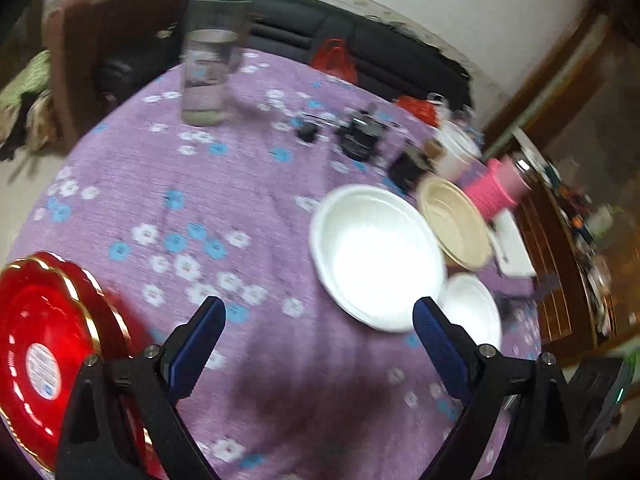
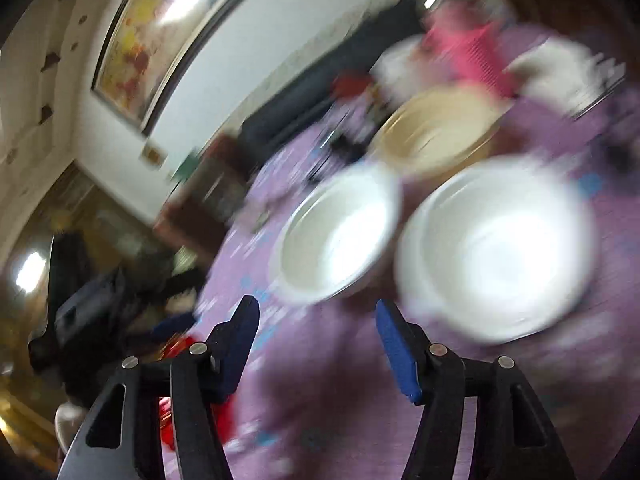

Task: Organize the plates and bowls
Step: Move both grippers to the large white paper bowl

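Observation:
In the left wrist view, red plates with gold rims (image 1: 44,356) are stacked at the table's left edge. A large white bowl (image 1: 376,256), a smaller white bowl (image 1: 474,308) and a beige bowl (image 1: 454,226) sit right of centre. My left gripper (image 1: 318,316) is open and empty above the cloth, near the large white bowl. The right wrist view is blurred: two white bowls (image 2: 336,236) (image 2: 496,248) and the beige bowl (image 2: 436,132) lie ahead. My right gripper (image 2: 316,316) is open and empty, close to the white bowls.
A purple flowered tablecloth (image 1: 200,200) covers the table. A clear bottle with a green lid (image 1: 212,52) stands at the back. Small black items (image 1: 358,136), a white cup (image 1: 456,152) and a pink ribbed cup (image 1: 500,188) crowd the back right. A dark sofa (image 1: 360,40) stands behind.

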Tool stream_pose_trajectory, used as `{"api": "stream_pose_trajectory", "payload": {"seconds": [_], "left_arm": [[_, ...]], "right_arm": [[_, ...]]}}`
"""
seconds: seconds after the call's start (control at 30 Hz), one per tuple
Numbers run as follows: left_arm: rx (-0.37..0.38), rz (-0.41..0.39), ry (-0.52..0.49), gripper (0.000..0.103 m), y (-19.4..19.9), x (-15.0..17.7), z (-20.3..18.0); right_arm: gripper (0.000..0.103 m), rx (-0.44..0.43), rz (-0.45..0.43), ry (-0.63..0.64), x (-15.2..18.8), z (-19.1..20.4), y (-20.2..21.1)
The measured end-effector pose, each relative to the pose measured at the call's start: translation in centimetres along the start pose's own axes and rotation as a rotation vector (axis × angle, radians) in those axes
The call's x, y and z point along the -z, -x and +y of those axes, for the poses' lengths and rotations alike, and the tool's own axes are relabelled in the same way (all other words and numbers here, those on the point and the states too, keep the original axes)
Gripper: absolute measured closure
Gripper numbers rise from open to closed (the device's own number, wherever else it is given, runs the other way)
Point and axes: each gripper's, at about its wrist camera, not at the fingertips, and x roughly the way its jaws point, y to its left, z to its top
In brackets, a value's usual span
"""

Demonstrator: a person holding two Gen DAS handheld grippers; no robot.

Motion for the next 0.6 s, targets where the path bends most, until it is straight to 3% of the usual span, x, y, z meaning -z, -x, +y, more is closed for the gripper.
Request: {"api": "stream_pose_trajectory", "payload": {"seconds": [0.1, 0.17, 0.23, 0.47, 0.5, 0.53, 0.6], "left_arm": [[0.039, 0.003, -0.060, 0.009, -0.4, 1.7, -2.5], [0.063, 0.012, -0.091, 0.009, -1.0, 2.8, -4.2], [0.077, 0.018, -0.115, 0.009, -1.9, 3.7, -5.7], [0.068, 0.046, -0.140, 0.009, -3.6, 5.9, -7.6], [0.068, 0.047, -0.135, 0.009, -3.6, 5.9, -7.5], [0.067, 0.047, -0.126, 0.009, -3.7, 5.9, -7.3], [0.068, 0.046, -0.109, 0.009, -3.7, 5.8, -7.0]], "right_arm": [[0.038, 0.239, -0.125, 0.039, -1.8, -3.4, 3.1], [0.038, 0.395, -0.125, 0.043, -2.4, -5.7, 2.9], [0.038, 0.449, -0.090, 0.020, -2.5, -7.5, 1.8], [0.045, 0.405, 0.037, -0.025, -1.7, -9.5, -2.3], [0.052, 0.395, 0.040, -0.014, -1.8, -9.3, -2.3], [0.066, 0.363, 0.049, -0.016, -1.7, -9.1, -2.5], [0.078, 0.323, 0.067, -0.033, -1.7, -9.1, -3.0]]}}
